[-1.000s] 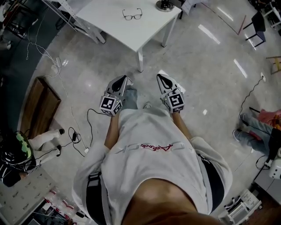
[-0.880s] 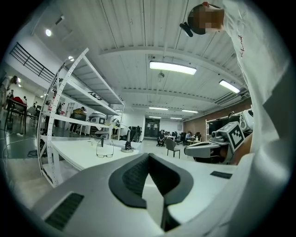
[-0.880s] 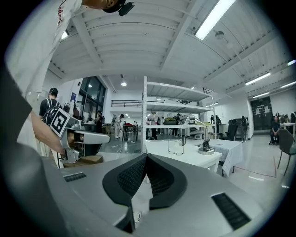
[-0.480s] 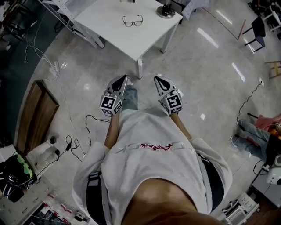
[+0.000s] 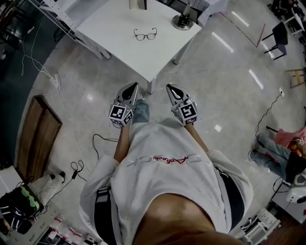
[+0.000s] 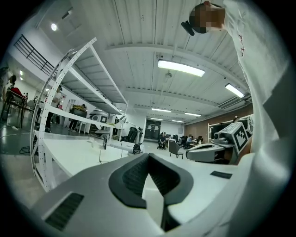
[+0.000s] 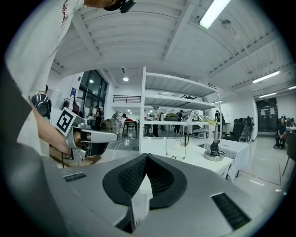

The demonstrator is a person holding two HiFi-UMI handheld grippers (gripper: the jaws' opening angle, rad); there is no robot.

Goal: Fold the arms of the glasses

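The black-rimmed glasses (image 5: 145,34) lie on the white table (image 5: 124,48) ahead of me, arms unfolded. In the right gripper view the glasses (image 7: 176,152) stand on the table top with both arms pointing toward me. My left gripper (image 5: 134,85) and right gripper (image 5: 170,86) are held side by side in front of my body, over the floor and short of the table's near corner. Both are shut with nothing between the pads. The left gripper's jaws (image 6: 148,157) meet at the tip, and so do the right gripper's jaws (image 7: 146,157).
A black round lamp base (image 5: 182,20) stands on the table's right corner and a small box (image 5: 137,4) at its far edge. A white shelf frame (image 5: 71,24) is left of the table. A wooden board (image 5: 40,136) and cables (image 5: 95,143) lie on the floor at left.
The table and glasses have slid lower in the head view as I step closer. Both grippers stay shut in front of my body.
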